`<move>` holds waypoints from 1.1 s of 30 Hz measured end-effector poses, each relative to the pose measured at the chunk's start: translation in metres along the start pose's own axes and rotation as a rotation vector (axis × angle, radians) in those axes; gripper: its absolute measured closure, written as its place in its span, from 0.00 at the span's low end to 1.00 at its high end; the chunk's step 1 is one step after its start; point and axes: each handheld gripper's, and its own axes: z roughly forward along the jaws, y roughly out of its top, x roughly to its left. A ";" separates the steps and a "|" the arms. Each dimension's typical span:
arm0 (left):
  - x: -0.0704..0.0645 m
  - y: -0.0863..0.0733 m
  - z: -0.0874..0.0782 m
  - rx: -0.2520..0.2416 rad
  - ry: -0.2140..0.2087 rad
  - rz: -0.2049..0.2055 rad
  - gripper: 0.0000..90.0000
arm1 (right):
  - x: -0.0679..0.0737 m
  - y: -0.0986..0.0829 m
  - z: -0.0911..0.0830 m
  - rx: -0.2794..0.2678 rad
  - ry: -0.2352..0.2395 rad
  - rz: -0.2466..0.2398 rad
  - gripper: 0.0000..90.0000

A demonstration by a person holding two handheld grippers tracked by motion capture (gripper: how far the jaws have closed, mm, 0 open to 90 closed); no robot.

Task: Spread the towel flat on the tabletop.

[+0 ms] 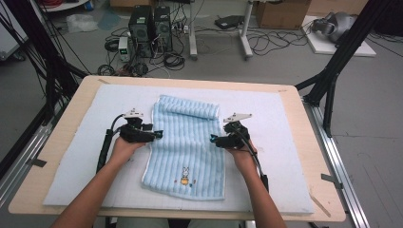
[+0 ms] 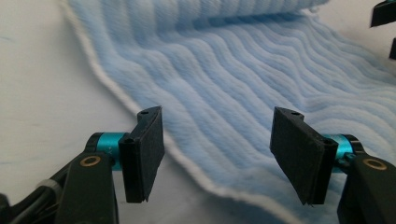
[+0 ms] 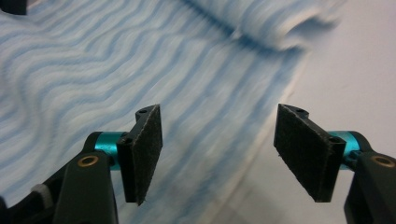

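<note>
Holding their jaws wide apart, both claws grip nothing. The left claw (image 2: 217, 156) sits low at the left long edge of a light blue ribbed towel (image 2: 261, 79); in the left gripper view its white-trimmed hem runs between the two black pads, one pad over the white mat (image 2: 42, 93) and the other over the cloth. The right claw (image 3: 219, 156) mirrors it at the towel's (image 3: 93, 70) right long edge, one pad above the striped fabric and the other above the mat (image 3: 355, 60); this view is blurred.

In the high view, the left claw (image 1: 159, 134) and right claw (image 1: 213, 139) point inward toward each other from opposite sides of the towel (image 1: 187, 147), roughly midway along its length. Each is held by a hand, with the forearms entering from the bottom edge.

The towel lies flat in the middle of the mat (image 1: 280, 142), which covers most of the wooden desk (image 1: 71, 109). Its far end is rolled into a short tube (image 1: 190, 107). Near the closer end is a small embroidered rabbit (image 1: 185, 176).

Beyond the desk, computer towers (image 1: 151, 26) and loose cables sit on a grey floor.
</note>
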 end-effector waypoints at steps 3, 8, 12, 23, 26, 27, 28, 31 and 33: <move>-0.008 0.000 0.006 0.015 0.048 0.061 0.41 | 0.009 0.000 0.006 0.042 -0.046 -0.055 0.39; -0.012 0.001 0.006 0.029 0.143 0.104 0.59 | 0.010 -0.001 0.017 0.076 -0.060 0.005 0.32; -0.008 0.001 0.005 0.018 0.169 0.095 0.89 | 0.012 -0.001 0.018 0.080 -0.071 0.007 0.31; 0.012 0.014 0.014 -0.024 0.206 0.033 0.96 | 0.007 0.005 0.023 0.021 -0.051 -0.086 0.91; 0.019 0.020 0.018 -0.039 0.201 0.010 0.96 | 0.003 0.007 0.030 -0.019 -0.080 -0.097 0.90; 0.022 0.021 0.019 -0.042 0.197 -0.004 0.96 | 0.002 0.007 0.032 -0.030 -0.096 -0.096 0.90; 0.024 0.022 0.020 -0.048 0.194 -0.023 0.97 | 0.001 0.008 0.033 -0.038 -0.108 -0.098 0.90; 0.030 0.025 0.021 -0.065 0.218 -0.021 0.97 | -0.001 0.010 0.037 -0.049 -0.124 -0.085 0.90; 0.033 0.027 0.022 -0.062 0.243 -0.038 1.00 | -0.003 0.012 0.039 -0.057 -0.143 -0.079 0.90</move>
